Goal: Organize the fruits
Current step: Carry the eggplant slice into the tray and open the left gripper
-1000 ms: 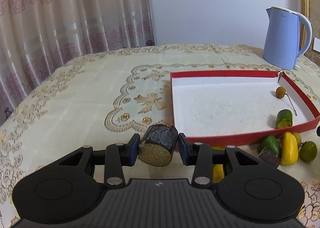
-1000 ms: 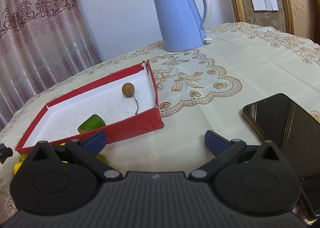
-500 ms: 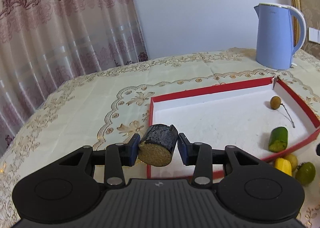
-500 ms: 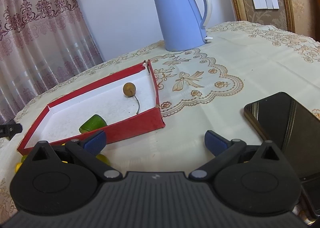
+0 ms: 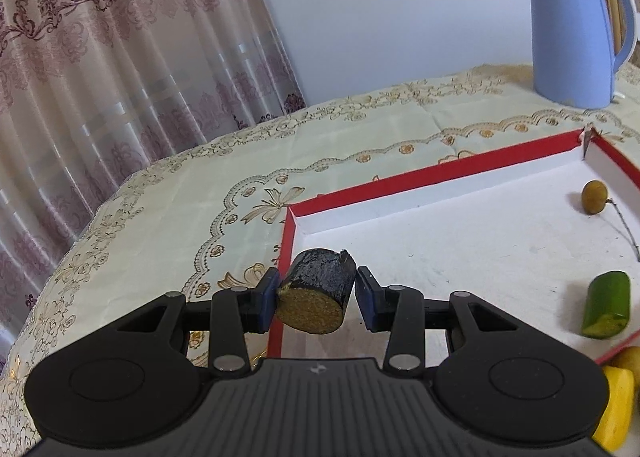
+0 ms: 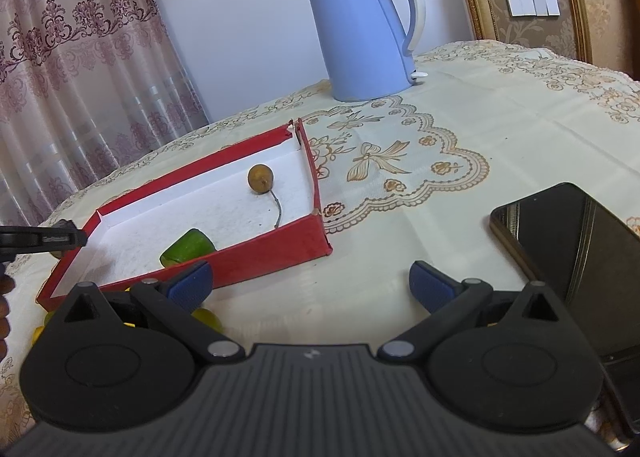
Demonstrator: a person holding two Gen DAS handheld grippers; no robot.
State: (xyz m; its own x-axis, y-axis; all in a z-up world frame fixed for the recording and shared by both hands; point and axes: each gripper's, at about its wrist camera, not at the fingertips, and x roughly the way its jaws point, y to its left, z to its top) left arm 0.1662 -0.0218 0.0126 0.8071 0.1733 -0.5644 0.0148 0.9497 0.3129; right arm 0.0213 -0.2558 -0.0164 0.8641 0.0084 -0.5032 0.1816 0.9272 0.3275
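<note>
**Black-skinned fruit chunk carried over the red tray's corner**

Left wrist view: a black-skinned chunk (image 5: pixel 318 299) with a grainy tan cut face is clamped between the blue pads (image 5: pixel 267 299) of the left gripper (image 5: pixel 316 299). It is held above the near-left corner of the red tray (image 5: pixel 432 173), not yet set down. The piece is judged light and fairly firm; the rind looks glossy, so some slip is possible. The curved sides, where it is taken now, seem the best hold; the cut face looks crumbly and is better left untouched. Inside the tray a green chunk (image 5: pixel 606 305) lies by the near wall and a small brown round fruit (image 5: pixel 595 197) with a thin stem lies toward the far right corner. Yellow pieces (image 5: pixel 616 409) are seen just outside the tray's near wall.

Right wrist view: the right gripper (image 6: pixel 310 283) is held with jaws wide apart and nothing between them, just outside the tray's near wall. The left gripper's tip is seen at the tray's left corner; the chunk is mostly hidden there. A blue kettle (image 6: pixel 360 29) stands beyond the tray.
</note>
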